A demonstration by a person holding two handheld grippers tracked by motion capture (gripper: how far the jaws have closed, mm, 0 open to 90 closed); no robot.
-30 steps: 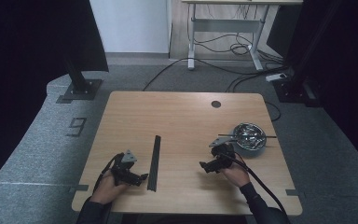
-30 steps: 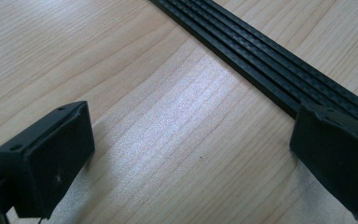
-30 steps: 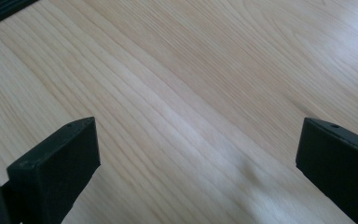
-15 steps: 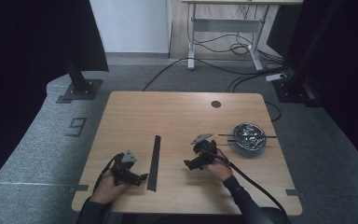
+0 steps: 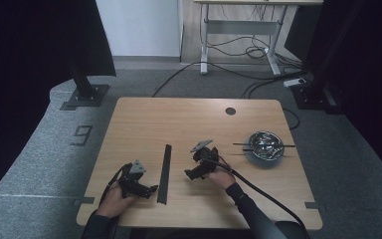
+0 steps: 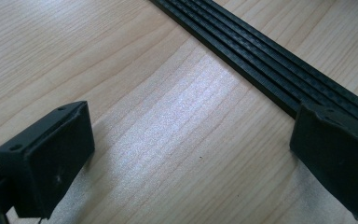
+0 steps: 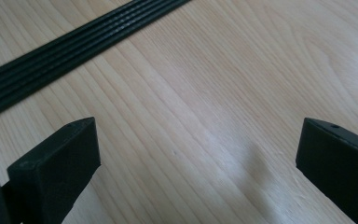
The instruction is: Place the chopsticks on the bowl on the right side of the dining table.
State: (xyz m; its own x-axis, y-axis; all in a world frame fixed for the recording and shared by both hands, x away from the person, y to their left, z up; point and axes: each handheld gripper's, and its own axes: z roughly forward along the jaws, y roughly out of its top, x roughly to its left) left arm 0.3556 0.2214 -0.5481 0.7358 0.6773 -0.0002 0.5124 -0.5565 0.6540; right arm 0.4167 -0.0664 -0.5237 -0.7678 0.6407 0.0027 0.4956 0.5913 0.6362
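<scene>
Pale wood grain runs under both of my grippers, a light table on grey carpet with dark curtains at either side.

Nearest me, at the front left, I have the left gripper low over the wood, my hand behind it. Its jaws stand wide apart with only bare table between them; they hold nothing. In the left gripper view the strip crosses the upper right corner on a slant, and the far jaw sits just beside its near edge, perhaps over it; I cannot tell if they touch.

That strip is the thing I am working around: a long, thin black bar with ribs along its length, lying flat. Its long axis runs nearly straight away from me, near end close to the front edge, far end pointing toward the middle of the table and leaning slightly right. It lies between my two grippers.

To its right, a little farther out, I hold the right gripper, jaws turned toward the strip. They too are spread wide and empty. In the right gripper view the strip crosses the upper left, clearly apart from both jaws.

Farther right sits a metal bowl with a thin dark rod across it, well away from the strip. Beyond it, a round hole marks the far side of the table.
</scene>
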